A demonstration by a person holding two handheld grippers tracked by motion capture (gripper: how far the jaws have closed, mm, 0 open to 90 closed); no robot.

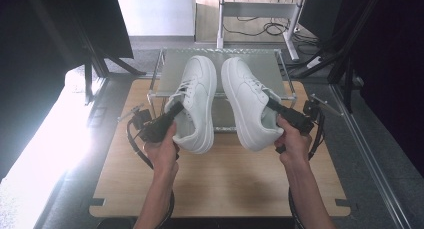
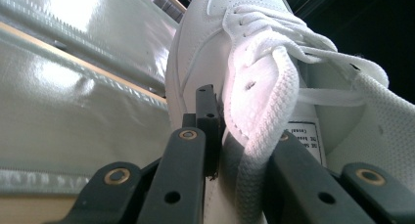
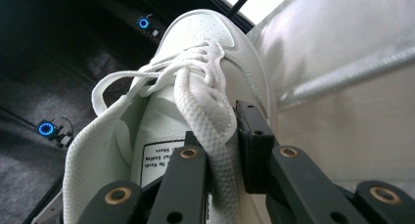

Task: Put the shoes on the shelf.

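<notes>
1. Left gripper (image 1: 171, 114): left of centre in the high view; jaws clamped on the collar and tongue edge of the left shoe (image 1: 195, 101); held in the person's left hand (image 1: 161, 148).
2. Right gripper (image 1: 270, 104): right of centre in the high view; jaws clamped on the collar of the right shoe (image 1: 247, 101); held in the right hand (image 1: 293, 141).
3. Both white shoes sit at frame centre, lifted and tilted, soles facing each other, close but apart; toes point to the upper frame, over the metal rack (image 1: 170, 71).
4. Left gripper view: the shoe (image 2: 230, 53) fills the upper centre; one jaw inside the collar, one outside.
5. Right gripper view: the shoe (image 3: 195, 72) is at centre; the rack's shelf (image 3: 342, 72) is at right.
6. The wooden table (image 1: 225, 179) occupies the lower frame of the high view.
</notes>
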